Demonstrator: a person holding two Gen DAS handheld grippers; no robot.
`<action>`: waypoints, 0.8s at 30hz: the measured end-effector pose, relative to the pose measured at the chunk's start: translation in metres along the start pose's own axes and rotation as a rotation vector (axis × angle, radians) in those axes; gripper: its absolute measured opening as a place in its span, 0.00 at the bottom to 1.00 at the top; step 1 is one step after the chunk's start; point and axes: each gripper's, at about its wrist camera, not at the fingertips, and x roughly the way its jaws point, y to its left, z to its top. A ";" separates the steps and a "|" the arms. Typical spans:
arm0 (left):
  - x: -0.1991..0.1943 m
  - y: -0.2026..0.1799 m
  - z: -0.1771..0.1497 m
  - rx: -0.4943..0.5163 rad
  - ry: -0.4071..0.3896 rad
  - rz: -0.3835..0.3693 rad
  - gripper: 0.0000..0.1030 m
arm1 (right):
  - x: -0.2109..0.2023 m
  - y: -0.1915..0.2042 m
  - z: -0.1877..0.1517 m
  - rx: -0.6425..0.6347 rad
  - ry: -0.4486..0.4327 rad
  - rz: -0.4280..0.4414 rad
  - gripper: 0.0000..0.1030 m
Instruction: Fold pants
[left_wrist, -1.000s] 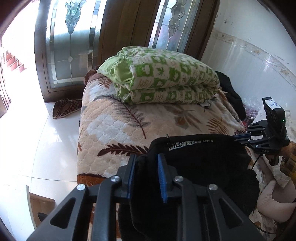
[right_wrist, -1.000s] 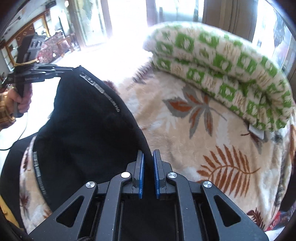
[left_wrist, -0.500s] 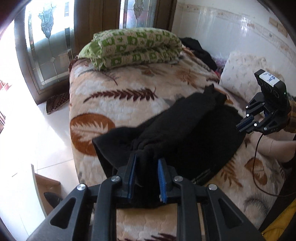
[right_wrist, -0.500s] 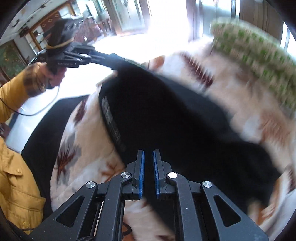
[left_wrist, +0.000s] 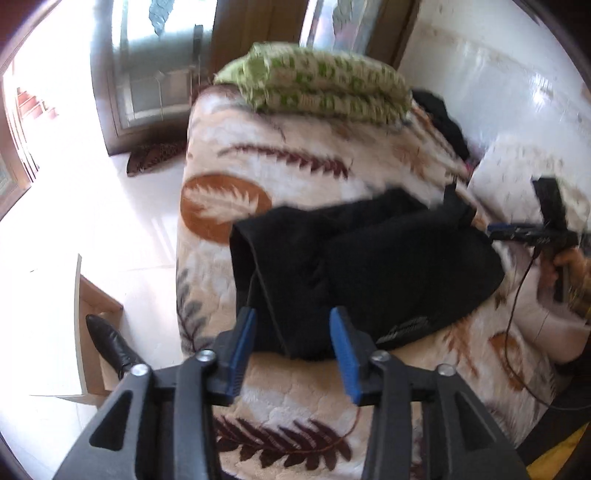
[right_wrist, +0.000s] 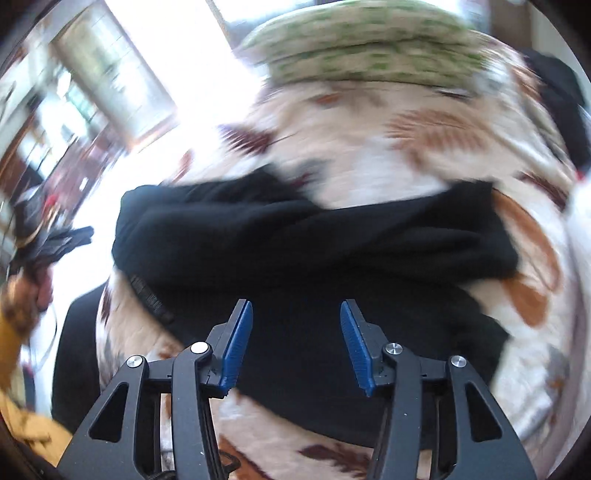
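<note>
While my left tongs are spreading apart, their blue pads stand clear of the black pants, whose near folded edge lies between and just beyond them on the bed. My right tongs are opening as well, with the dark cloth showing in the gap but neither pad pressing on it. The pants lie bunched and folded across the leaf-patterned bedcover, one part doubled over another, a printed waistband strip showing at the near left edge in the right wrist view. Past them, at the far end of the bed, sits a folded green-and-white quilt. From the left wrist view I see my right hand gripping its tool at the right side of the pants. Both views are blurred.
</note>
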 end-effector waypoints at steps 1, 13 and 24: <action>-0.004 -0.005 0.004 0.002 -0.023 -0.014 0.53 | -0.005 -0.014 0.001 0.045 -0.018 -0.028 0.52; 0.104 -0.165 0.036 0.375 0.106 -0.112 0.66 | -0.019 -0.102 0.052 0.232 -0.101 -0.159 0.57; 0.168 -0.183 0.026 0.525 0.168 -0.027 0.64 | 0.057 -0.149 0.099 0.238 -0.022 -0.274 0.52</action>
